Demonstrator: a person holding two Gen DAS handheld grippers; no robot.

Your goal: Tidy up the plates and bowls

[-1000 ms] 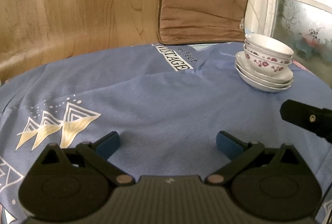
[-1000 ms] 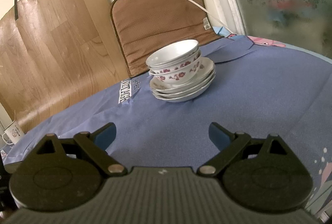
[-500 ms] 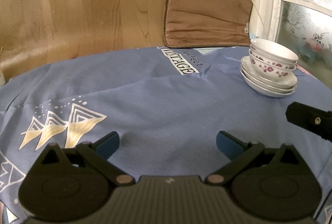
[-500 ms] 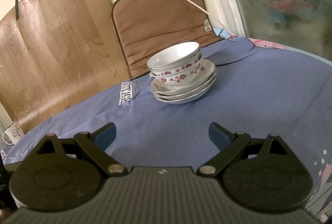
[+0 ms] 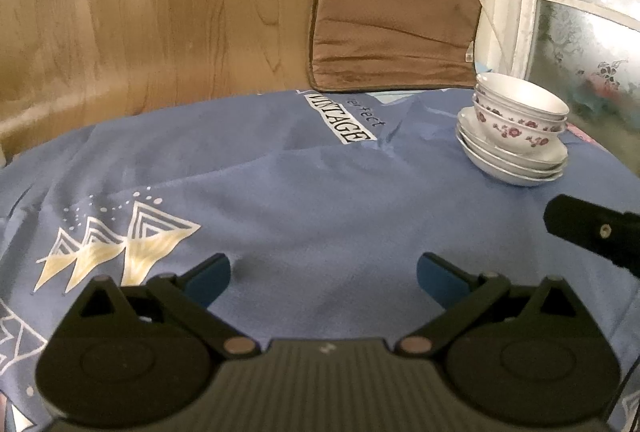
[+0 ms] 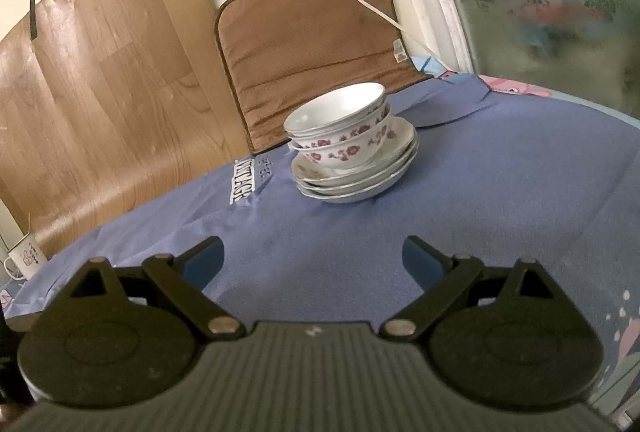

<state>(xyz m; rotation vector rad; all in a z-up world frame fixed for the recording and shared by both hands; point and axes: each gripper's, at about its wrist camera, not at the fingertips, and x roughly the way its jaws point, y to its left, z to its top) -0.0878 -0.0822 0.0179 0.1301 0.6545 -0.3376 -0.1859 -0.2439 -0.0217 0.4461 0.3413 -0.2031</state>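
Right tool: jaws apart, empty, low centre of frame. Left tool: likewise apart, empty. Bowls nested on stacked plates, frame centre, on blue-clothed bench. Step, I judge: stacking finished, or approach; next calls for lifting top bowl by rim.

bowls: glossy glazed ceramic | tablecloth: matt cloth | wall panel: wood-grain
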